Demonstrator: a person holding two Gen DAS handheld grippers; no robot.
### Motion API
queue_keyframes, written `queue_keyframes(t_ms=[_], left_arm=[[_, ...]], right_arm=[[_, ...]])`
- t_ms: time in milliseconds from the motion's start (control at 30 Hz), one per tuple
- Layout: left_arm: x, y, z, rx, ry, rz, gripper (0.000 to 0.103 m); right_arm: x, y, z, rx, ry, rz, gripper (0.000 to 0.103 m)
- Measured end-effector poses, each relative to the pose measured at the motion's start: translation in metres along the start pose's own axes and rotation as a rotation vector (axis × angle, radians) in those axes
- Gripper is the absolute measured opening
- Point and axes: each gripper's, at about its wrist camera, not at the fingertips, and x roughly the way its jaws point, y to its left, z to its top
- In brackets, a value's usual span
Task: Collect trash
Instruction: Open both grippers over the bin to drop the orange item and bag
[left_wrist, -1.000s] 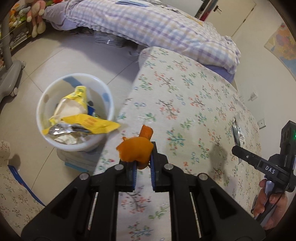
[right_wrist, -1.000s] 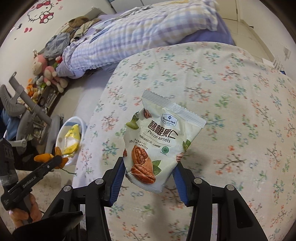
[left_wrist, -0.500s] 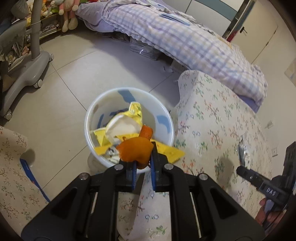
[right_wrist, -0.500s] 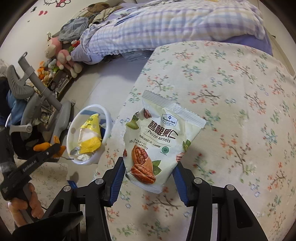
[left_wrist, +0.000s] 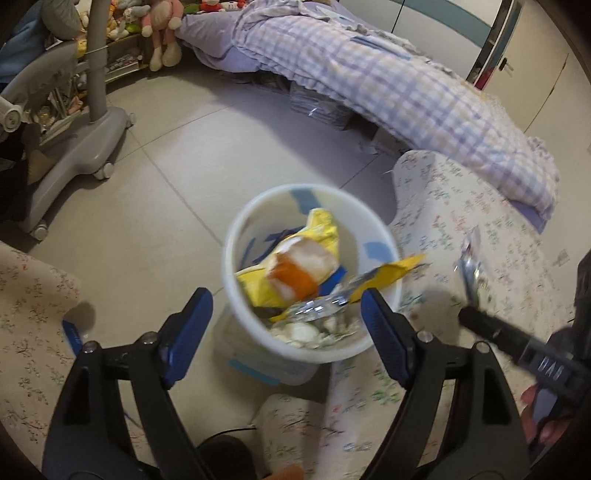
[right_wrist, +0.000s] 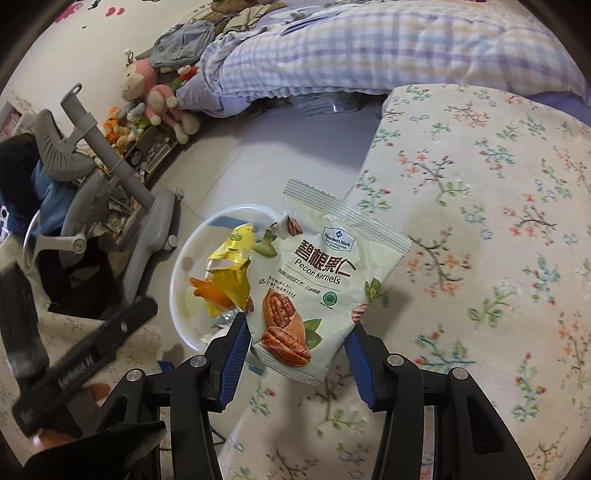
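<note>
A floral-covered table (right_wrist: 480, 221) stands on a tiled floor (left_wrist: 166, 166) beside a bed (left_wrist: 388, 81) with a checked quilt. A white bin (left_wrist: 255, 221) on the floor holds yellow wrappers (left_wrist: 321, 229) and an orange peel (left_wrist: 295, 277). The left tongs (left_wrist: 286, 317), jaws just opened and empty, hang over the bin. The right tongs (right_wrist: 297, 341) grip a pecan bag (right_wrist: 317, 273) near the table's edge.

Grey tiled floor (left_wrist: 155, 192); checked bed (left_wrist: 388, 85) — floral sofa (right_wrist: 480, 221) beside it.

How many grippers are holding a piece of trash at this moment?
1. The right gripper holds the pecan bag; the left gripper is open over the bin.
</note>
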Motion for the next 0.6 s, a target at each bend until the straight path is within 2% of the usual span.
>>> queue_keyframes(t_ms=[67,167,500,600], left_arm=[[0.000,0.008,-0.004,0.016,0.002,0.050,0.083],[-0.002,0.018,-0.007,0.021,0.000,0.086,0.083],[0.000,0.057,-0.007,-0.002,0.018,0.172,0.087],[0.003,0.067,-0.007,-0.026,0.038,0.174,0.087]], right_arm=[[0.007,0.005,0.002,0.005,0.002,0.015,0.052],[0.015,0.015,0.004,0.000,-0.003,0.023,0.052],[0.040,0.057,0.007,-0.049,-0.015,0.067,0.052],[0.043,0.065,0.007,-0.063,-0.048,0.081,0.056]])
